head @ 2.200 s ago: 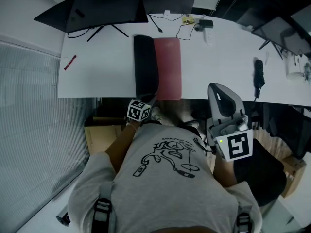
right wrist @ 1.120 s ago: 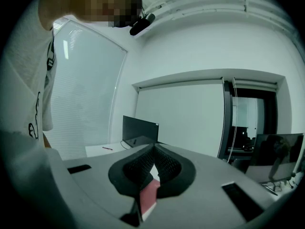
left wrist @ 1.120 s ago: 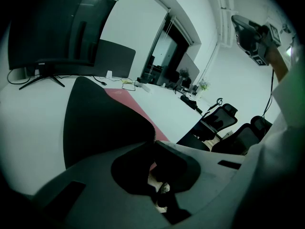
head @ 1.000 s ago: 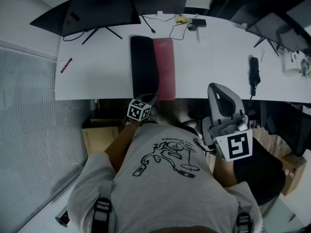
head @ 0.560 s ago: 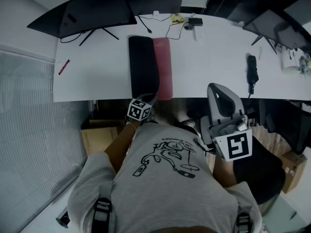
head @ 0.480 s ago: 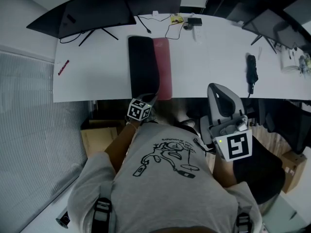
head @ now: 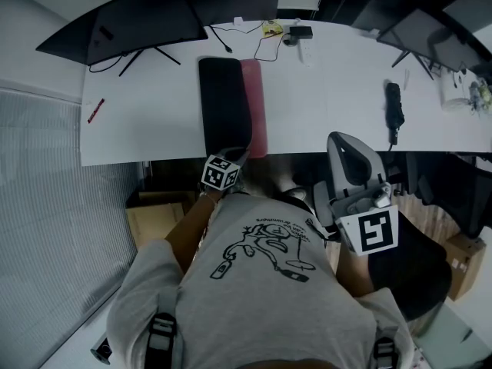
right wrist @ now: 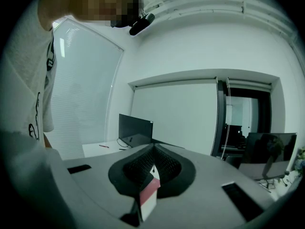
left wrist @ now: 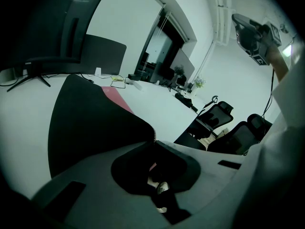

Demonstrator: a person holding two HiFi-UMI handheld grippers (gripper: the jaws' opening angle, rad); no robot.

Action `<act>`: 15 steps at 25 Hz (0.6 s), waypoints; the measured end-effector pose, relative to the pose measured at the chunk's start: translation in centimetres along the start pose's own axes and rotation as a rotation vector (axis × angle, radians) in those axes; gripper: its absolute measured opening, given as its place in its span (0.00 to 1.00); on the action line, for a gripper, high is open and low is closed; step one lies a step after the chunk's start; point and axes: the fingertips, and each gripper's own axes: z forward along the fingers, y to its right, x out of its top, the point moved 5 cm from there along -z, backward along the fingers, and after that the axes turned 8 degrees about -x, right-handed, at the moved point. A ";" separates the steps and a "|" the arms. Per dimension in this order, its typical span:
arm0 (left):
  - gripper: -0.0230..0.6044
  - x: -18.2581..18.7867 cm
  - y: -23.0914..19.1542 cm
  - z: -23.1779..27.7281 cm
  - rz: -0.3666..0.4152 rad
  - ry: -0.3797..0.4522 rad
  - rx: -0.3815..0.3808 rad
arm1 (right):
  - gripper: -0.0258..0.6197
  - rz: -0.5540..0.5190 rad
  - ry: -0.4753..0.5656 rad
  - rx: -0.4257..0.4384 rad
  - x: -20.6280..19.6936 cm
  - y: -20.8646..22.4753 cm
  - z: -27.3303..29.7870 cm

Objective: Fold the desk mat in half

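Observation:
The desk mat (head: 223,102) lies on the white desk (head: 330,91), its black layer folded over, with a narrow red strip (head: 255,114) left showing on the right. My left gripper (head: 243,155) is at the desk's near edge, shut on the black layer's near corner. In the left gripper view the jaws (left wrist: 153,140) pinch that black edge (left wrist: 90,123), and the red side (left wrist: 116,99) shows beyond it. My right gripper (head: 342,141) hangs in the air, off the desk by the chair. Its jaws (right wrist: 153,148) are shut, with none of the mat between them.
Two dark monitors (head: 146,21) (head: 234,2) stand at the desk's back, with cables and a power strip (head: 280,31) beside them. A red pen (head: 94,110) lies far left and a black object (head: 392,110) far right. A cardboard box (head: 157,217) and an office chair (head: 415,267) are beneath me.
The black layer has slid further right over the red side, so the red strip is narrower. The left gripper keeps its grip. The right gripper has stayed where it was.

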 end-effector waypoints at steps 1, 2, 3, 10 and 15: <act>0.09 0.0 0.1 0.1 0.002 -0.001 -0.003 | 0.05 0.000 0.000 -0.002 0.0 0.1 -0.1; 0.09 0.1 0.2 0.3 0.003 -0.002 -0.005 | 0.05 -0.002 0.001 -0.004 0.0 0.2 -0.2; 0.09 0.2 0.2 0.4 0.005 -0.004 -0.008 | 0.05 -0.003 0.000 -0.006 0.0 0.3 -0.3; 0.09 0.5 0.7 1.4 0.017 -0.018 -0.024 | 0.05 -0.005 -0.006 -0.021 -0.2 1.2 -0.8; 0.09 0.7 1.1 2.0 0.027 -0.029 -0.035 | 0.05 -0.006 -0.010 -0.028 -0.3 1.6 -1.1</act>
